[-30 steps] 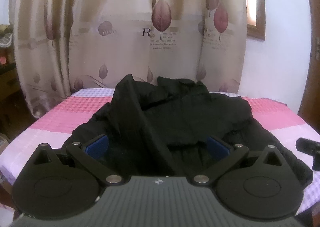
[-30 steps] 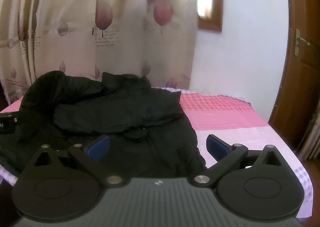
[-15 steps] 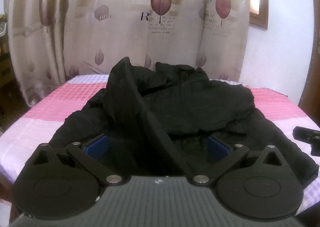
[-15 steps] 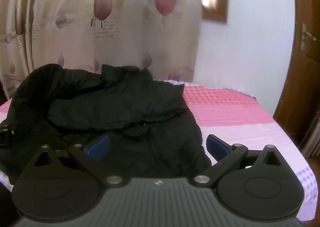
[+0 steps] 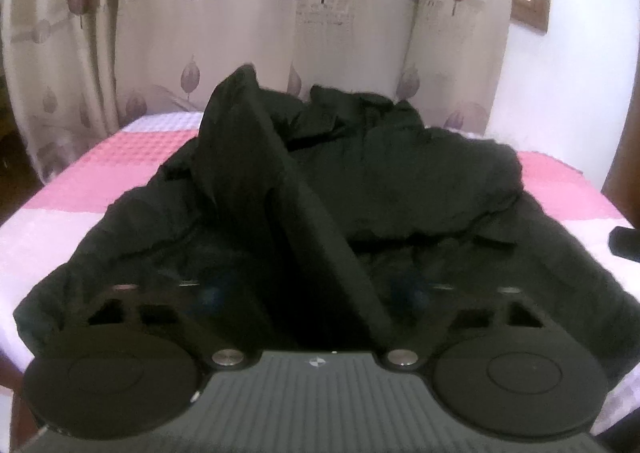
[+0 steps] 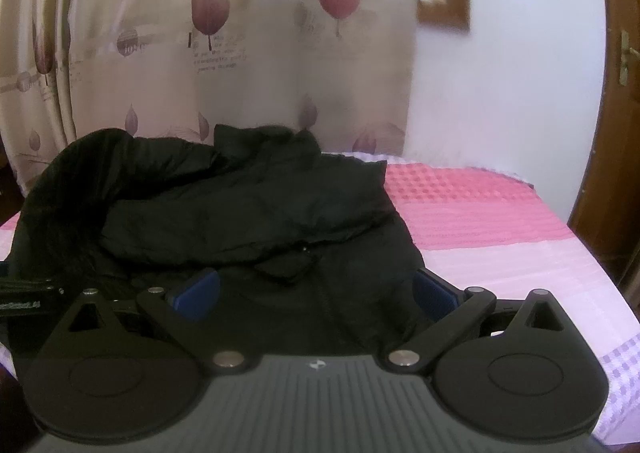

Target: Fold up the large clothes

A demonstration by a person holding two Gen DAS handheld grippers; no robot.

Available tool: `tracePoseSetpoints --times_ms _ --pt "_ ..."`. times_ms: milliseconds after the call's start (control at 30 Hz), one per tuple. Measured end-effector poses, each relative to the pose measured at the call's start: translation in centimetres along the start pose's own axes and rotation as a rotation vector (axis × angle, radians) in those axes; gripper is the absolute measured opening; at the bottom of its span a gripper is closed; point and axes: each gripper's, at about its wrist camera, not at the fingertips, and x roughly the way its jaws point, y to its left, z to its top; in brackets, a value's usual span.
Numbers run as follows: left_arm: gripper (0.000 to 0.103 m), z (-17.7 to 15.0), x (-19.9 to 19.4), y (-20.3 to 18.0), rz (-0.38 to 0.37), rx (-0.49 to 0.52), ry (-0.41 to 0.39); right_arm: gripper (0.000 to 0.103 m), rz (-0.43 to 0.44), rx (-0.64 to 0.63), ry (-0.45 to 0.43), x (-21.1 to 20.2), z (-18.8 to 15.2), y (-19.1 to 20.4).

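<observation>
A large black puffy jacket (image 5: 400,181) lies on a bed, its sleeves folded loosely over the body; it also shows in the right wrist view (image 6: 248,209). One sleeve (image 5: 256,157) stands up as a ridge that runs toward my left gripper (image 5: 312,289). The left gripper is open, low over the jacket's near hem, its blue pads dim against the black cloth. My right gripper (image 6: 316,289) is open over the jacket's near right hem, blue pads (image 6: 196,289) wide apart. Neither holds anything.
The bed cover (image 6: 480,205) is pink and white checked, bare to the right of the jacket. Leaf-print curtains (image 5: 320,33) hang behind the bed. A wooden door (image 6: 616,93) stands at the right. The other gripper shows at each view's edge (image 5: 624,243).
Both grippers have moved forward and down toward the jacket's near hem. The left gripper's pads are now over the dark cloth. Both stay open.
</observation>
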Motion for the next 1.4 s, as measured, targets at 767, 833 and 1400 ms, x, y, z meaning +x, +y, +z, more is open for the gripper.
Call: tracePoseSetpoints --times_ms 767,833,1400 --pt "0.014 19.4 12.0 25.8 0.567 -0.236 -0.025 0.103 0.047 -0.046 0.124 4.5 -0.2 2.1" --pt "0.016 19.6 14.4 27.4 0.598 -0.251 0.005 0.103 0.047 -0.053 0.129 4.8 -0.2 2.3" --pt "0.022 18.6 16.1 34.7 0.396 -0.08 0.163 0.103 0.041 -0.052 0.199 6.5 -0.8 2.3"
